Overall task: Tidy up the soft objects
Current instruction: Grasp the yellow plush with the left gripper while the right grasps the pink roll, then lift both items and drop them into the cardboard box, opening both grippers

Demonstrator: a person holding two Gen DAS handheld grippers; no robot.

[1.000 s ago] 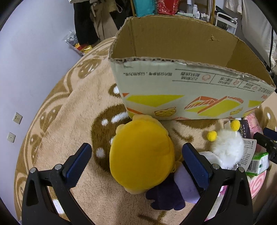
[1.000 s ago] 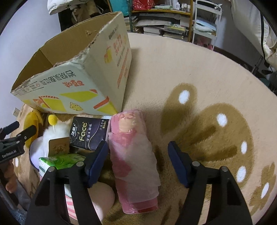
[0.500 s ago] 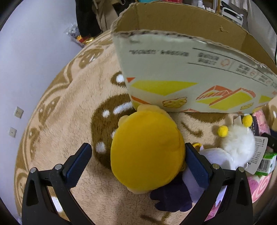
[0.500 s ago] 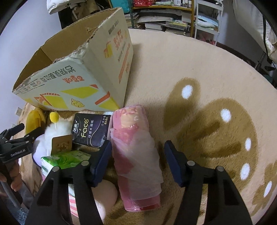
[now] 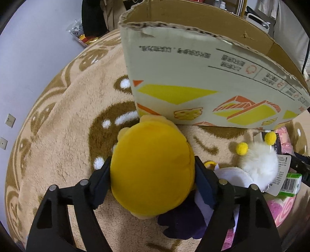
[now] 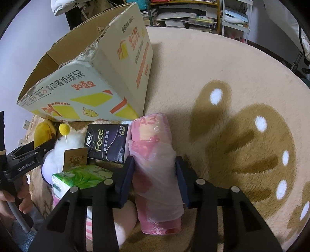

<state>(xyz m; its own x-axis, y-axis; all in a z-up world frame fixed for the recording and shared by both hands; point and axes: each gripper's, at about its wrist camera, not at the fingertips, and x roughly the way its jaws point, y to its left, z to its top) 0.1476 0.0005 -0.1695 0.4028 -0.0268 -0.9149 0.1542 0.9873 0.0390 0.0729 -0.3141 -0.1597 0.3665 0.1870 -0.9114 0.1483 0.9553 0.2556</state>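
Note:
My left gripper (image 5: 153,178) is shut on the yellow plush toy (image 5: 153,170), which lies on the rug just in front of the open cardboard box (image 5: 203,77). My right gripper (image 6: 155,172) is shut on the pink roll wrapped in clear plastic (image 6: 155,166), lying on the rug beside the box (image 6: 93,77). A white fluffy plush with yellow pompoms (image 5: 257,162) lies right of the yellow toy. The left gripper also shows at the left of the right wrist view (image 6: 29,153).
A black tissue pack (image 6: 107,142), a green tissue pack (image 6: 81,176) and a pink-striped plush (image 6: 116,228) lie left of the roll. A purple plush (image 5: 184,221) lies under the yellow toy. The beige and brown rug (image 6: 232,97) spreads to the right; shelves (image 6: 193,13) stand behind.
Both grippers have closed: the left on the yellow plush, the right on the pink roll. Both have moved a little forward toward the box.

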